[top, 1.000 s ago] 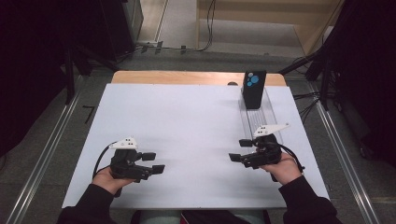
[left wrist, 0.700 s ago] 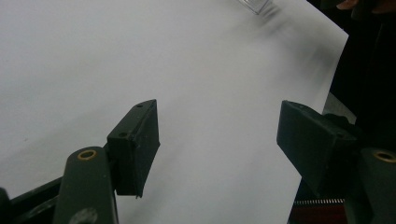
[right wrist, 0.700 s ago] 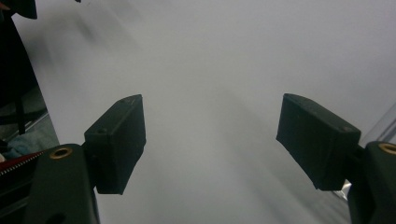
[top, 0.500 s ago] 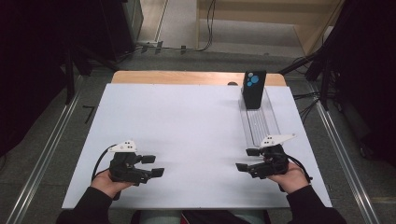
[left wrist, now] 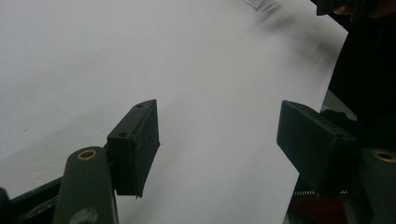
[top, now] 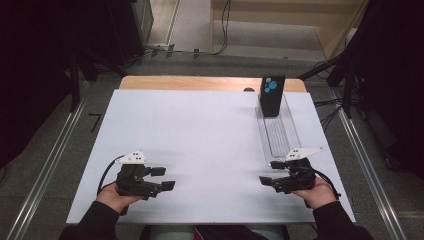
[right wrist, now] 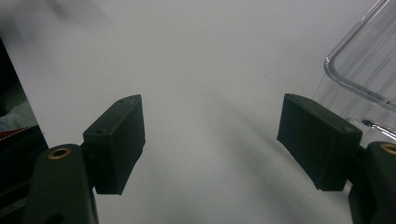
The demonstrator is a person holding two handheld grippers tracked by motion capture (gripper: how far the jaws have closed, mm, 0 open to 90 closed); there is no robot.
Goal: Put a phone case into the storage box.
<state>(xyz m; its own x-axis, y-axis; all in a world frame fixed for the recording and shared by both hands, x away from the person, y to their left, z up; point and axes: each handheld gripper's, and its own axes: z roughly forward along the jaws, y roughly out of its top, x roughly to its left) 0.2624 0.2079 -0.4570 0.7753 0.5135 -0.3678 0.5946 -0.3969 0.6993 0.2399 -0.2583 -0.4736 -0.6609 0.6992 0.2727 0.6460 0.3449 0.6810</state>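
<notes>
Black grippers in our hands, left gripper (top: 164, 178) and right gripper (top: 269, 172), had jaws apart, empty, over the white table (top: 200, 130); the right sat just beside a clear tray (top: 292, 135).

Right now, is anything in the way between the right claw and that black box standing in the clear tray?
Nothing visible blocks it. The right claw sits open beside the near end of the clear tray, and the black box stands upright at the far end. The tray between them looks bare; its low wall is the only thing to clear.
</notes>
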